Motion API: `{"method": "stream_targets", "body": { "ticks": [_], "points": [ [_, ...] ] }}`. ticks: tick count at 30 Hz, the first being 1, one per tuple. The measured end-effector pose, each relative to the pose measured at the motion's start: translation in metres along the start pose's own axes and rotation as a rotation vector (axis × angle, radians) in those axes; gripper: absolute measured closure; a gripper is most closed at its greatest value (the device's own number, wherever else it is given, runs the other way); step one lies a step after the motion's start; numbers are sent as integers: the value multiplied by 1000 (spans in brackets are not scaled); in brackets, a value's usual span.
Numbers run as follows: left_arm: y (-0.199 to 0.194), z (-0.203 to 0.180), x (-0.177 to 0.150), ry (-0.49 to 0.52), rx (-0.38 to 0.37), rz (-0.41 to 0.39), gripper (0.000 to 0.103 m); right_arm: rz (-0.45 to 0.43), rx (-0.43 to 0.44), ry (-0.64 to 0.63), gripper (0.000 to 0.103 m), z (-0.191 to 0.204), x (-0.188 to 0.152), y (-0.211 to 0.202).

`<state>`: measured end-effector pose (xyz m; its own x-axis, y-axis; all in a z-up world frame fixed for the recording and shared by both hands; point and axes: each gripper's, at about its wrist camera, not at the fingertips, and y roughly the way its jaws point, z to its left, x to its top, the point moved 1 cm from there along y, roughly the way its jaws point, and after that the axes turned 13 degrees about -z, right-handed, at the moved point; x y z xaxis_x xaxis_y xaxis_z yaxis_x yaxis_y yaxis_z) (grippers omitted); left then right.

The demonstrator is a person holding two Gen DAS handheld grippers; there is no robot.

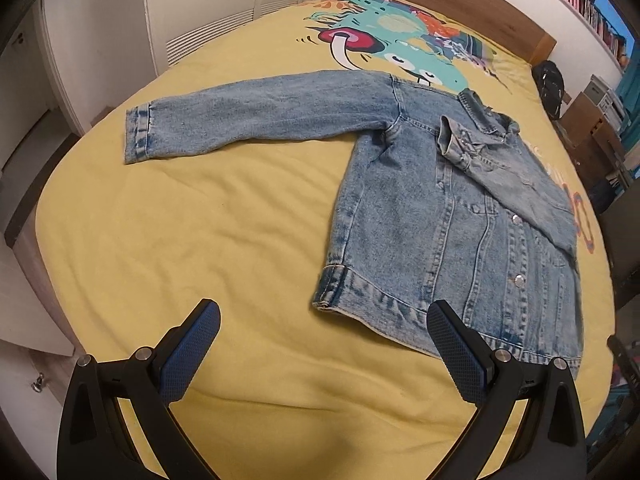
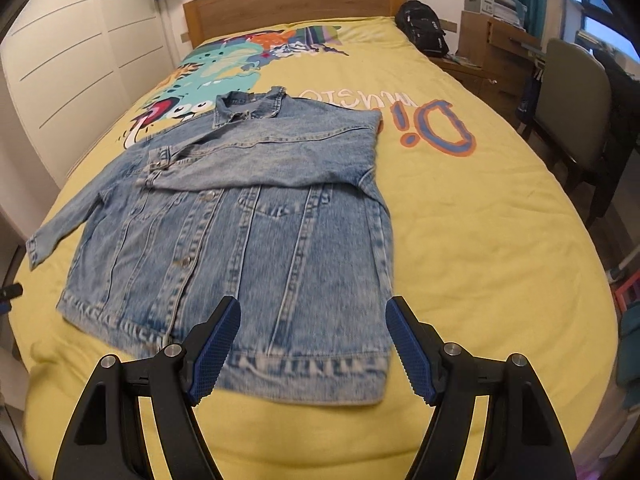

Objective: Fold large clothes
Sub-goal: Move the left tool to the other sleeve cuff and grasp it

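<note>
A light blue denim jacket [image 1: 452,224] lies front up on the yellow bedspread [image 1: 180,220]. Its left sleeve [image 1: 256,114] stretches flat toward the bed's left side. Its right sleeve [image 2: 272,152] is folded across the chest, cuff [image 2: 160,158] near the buttons. My left gripper [image 1: 324,340] is open and empty, above the bed just short of the jacket's lower left hem corner. My right gripper [image 2: 314,340] is open and empty, above the jacket's [image 2: 260,248] bottom hem on its right half.
The bed has a wooden headboard [image 2: 292,4] and a cartoon print [image 2: 224,64]. White wardrobe doors [image 2: 80,64] stand to the left. A black backpack [image 2: 422,28], a wooden desk [image 2: 492,52] and a chair [image 2: 576,108] stand to the right.
</note>
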<state>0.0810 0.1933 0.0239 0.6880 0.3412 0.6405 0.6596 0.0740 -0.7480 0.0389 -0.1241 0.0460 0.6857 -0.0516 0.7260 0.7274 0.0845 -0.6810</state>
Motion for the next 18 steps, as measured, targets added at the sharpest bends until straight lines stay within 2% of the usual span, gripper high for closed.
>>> {"method": "stream_targets", "body": {
  "ticks": [7, 18],
  "points": [
    [-1, 19, 5, -27, 0, 1, 1, -14, -3, -3, 26, 3, 0, -12],
    [17, 74, 15, -109, 24, 15, 1, 4, -6, -43, 26, 21, 2, -6]
  ]
}}
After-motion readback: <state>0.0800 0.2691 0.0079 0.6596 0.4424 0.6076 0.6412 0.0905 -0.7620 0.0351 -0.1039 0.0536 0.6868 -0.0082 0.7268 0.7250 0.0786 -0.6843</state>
